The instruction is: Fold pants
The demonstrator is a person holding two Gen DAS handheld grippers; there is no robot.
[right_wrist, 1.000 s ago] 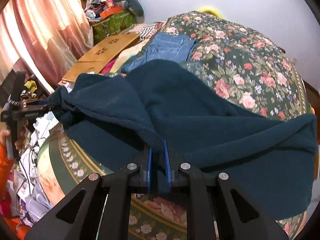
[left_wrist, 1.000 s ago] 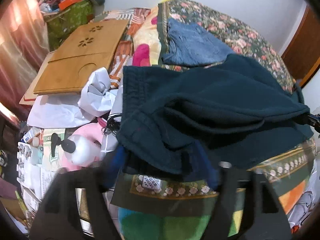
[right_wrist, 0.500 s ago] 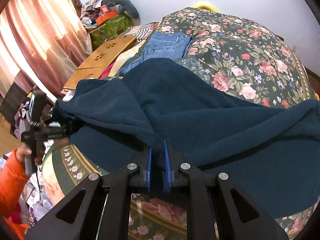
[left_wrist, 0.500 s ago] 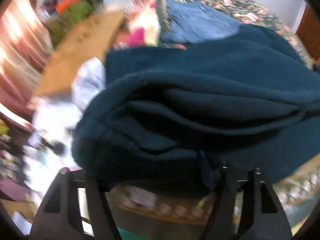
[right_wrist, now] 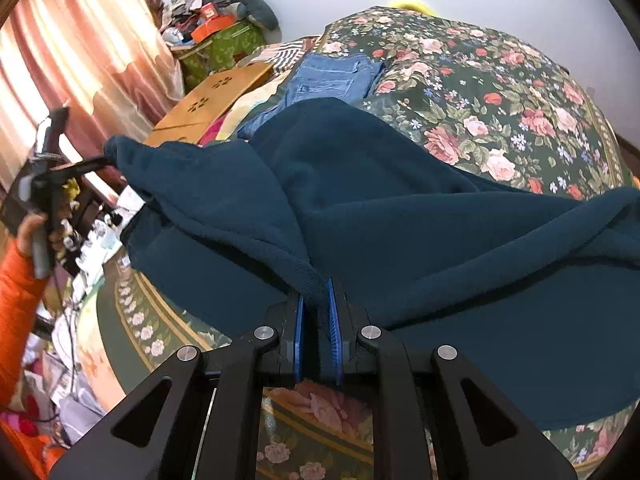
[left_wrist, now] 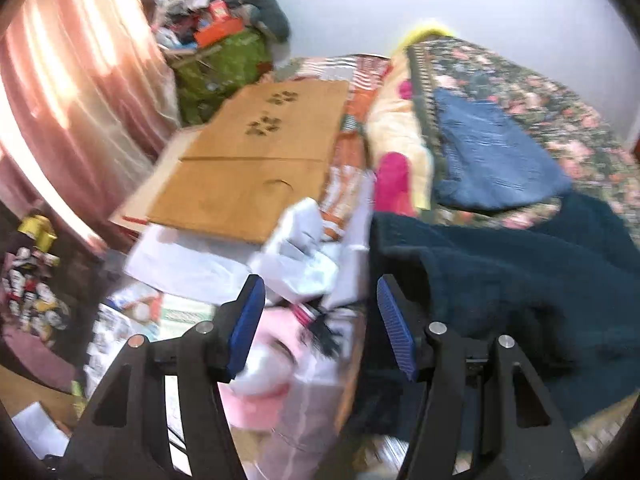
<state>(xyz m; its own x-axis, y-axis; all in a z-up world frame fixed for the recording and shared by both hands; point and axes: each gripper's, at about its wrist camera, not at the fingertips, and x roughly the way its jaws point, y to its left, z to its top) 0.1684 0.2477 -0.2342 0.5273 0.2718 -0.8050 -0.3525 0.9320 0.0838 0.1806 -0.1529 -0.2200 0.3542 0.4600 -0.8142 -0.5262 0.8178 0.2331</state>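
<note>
Right tool sits bottom centre of its frame, jaws clamped tight on cloth. Left tool, lower middle of its own view, has jaws closing with nothing pinched between them. Orange sleeve far left.

Left gripper: jaws closing, now empty, off dark teal pants; pants' left corner now slumps beside it.

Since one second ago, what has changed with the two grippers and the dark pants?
The left gripper swung left, off the pants. Earlier the cloth lay between its fingers. Now the cloth lies to their right, and the closing jaws have none of it between them. The right gripper stayed shut on the pants' edge, and the jeans lie on the bed as before.
</note>
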